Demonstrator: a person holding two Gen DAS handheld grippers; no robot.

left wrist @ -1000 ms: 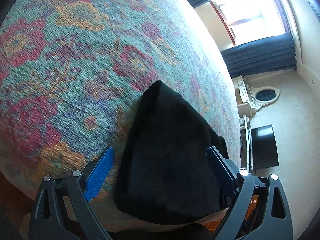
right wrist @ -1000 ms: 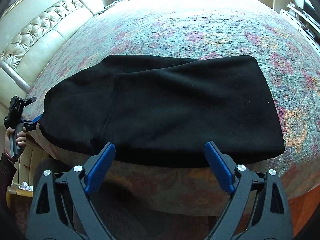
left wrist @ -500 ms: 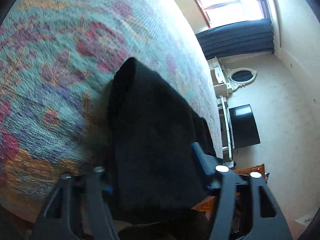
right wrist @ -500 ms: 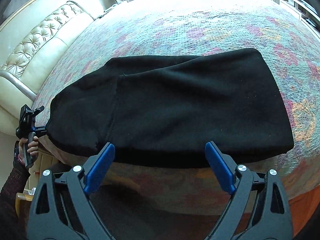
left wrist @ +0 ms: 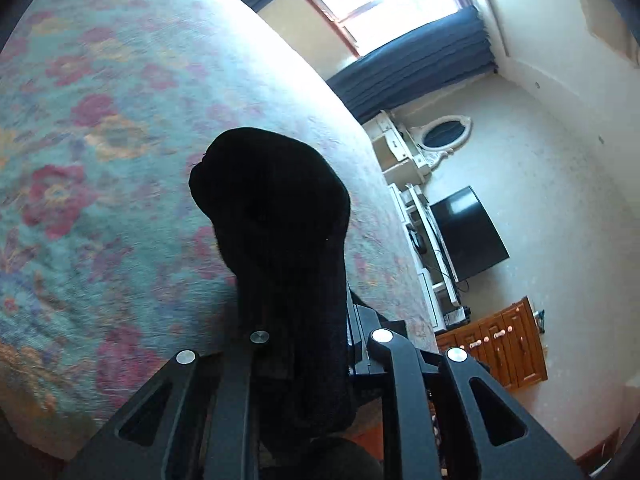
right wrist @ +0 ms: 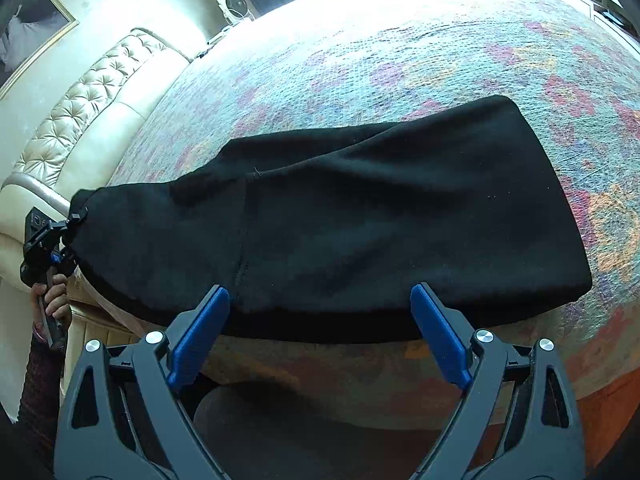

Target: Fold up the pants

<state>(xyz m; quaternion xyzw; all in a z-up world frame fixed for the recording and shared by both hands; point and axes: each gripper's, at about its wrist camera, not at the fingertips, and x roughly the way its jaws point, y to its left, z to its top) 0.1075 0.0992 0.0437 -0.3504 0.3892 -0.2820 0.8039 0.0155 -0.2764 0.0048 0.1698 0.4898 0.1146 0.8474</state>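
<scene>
One bed fills most of both my views, its floral bedspread [right wrist: 420, 52] in teal, pink and orange reaching to the near edge, with a tufted cream headboard [right wrist: 80, 120] along its left side in my right wrist view. Across the near part of the bed I see the black pants [right wrist: 340, 216], folded lengthwise and lying along the near edge, their right end squared off towards the near right corner and their left end drawn out past the bed's left edge. At that left end my left gripper [right wrist: 70, 224] is clamped on the fabric, held in my hand [right wrist: 50, 300]; in my left wrist view the pants [left wrist: 280, 240] bunch into a dark lump that runs straight down between the closed-in tongs of the left gripper [left wrist: 316, 334], so I read them as pinching the cloth. My right gripper [right wrist: 320, 320] hangs just off the near edge with its blue pads [right wrist: 198, 338] spread wide and nothing between them, the pants' near hem just beyond the tips. Beyond the bed's far side I see a window with dark curtains [left wrist: 416, 60] and a black television [left wrist: 468, 232].
</scene>
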